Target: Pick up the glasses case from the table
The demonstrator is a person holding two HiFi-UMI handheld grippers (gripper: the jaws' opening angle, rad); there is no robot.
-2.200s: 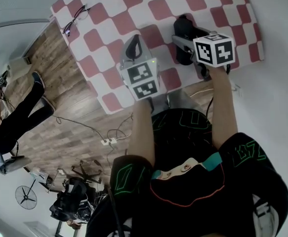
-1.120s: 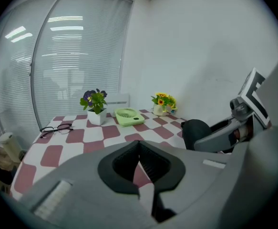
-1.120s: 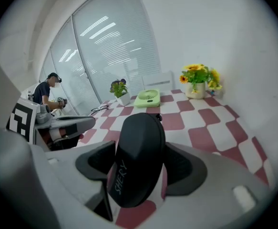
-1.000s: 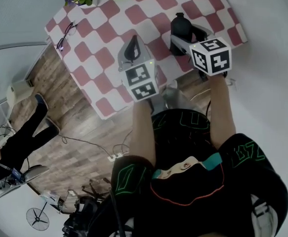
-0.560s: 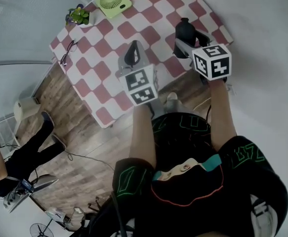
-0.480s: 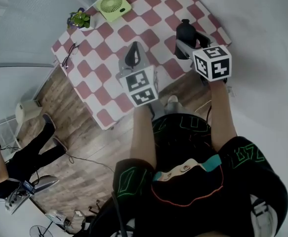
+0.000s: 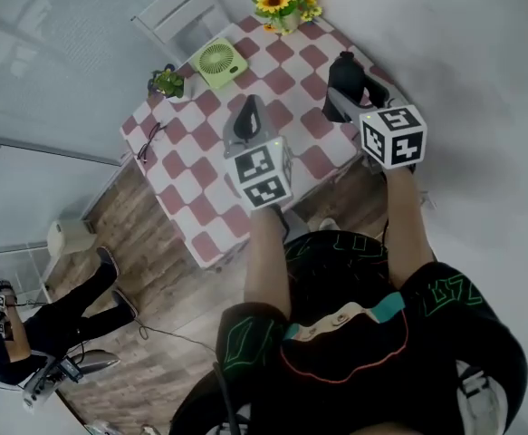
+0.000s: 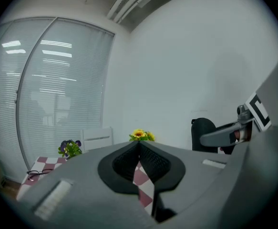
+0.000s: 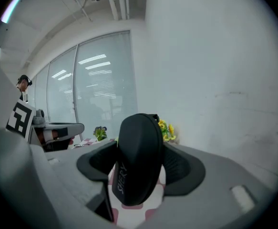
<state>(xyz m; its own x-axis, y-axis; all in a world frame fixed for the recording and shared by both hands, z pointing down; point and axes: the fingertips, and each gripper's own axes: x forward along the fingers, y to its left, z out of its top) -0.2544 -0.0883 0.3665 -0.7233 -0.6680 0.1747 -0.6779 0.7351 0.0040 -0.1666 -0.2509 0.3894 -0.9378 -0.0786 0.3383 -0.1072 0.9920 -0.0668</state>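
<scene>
The black glasses case (image 9: 139,156) stands on end between the padded fingers (image 9: 97,163) of my right gripper (image 9: 139,163), which is shut on it. In the head view the glasses case (image 7: 343,69) hangs in the right gripper (image 7: 345,87) above the right side of the red-and-white checked table (image 7: 200,166). The left gripper (image 7: 248,118) is held over the middle of the table. In its own view the left gripper (image 8: 139,144) has its jaws closed tip to tip with nothing between them. The glasses case (image 8: 203,132) also shows there at the right.
On the table lie a pair of spectacles (image 7: 150,139), a small potted plant (image 7: 167,82), a green fan (image 7: 223,62) and a vase of sunflowers (image 7: 282,3). A white chair (image 7: 177,16) stands behind it. A person (image 7: 46,324) sits at lower left on the wooden floor.
Both grippers have risen away from the table, which now looks smaller and lower. The right gripper has kept the glasses case; the far end with chair and sunflowers has come into view.
</scene>
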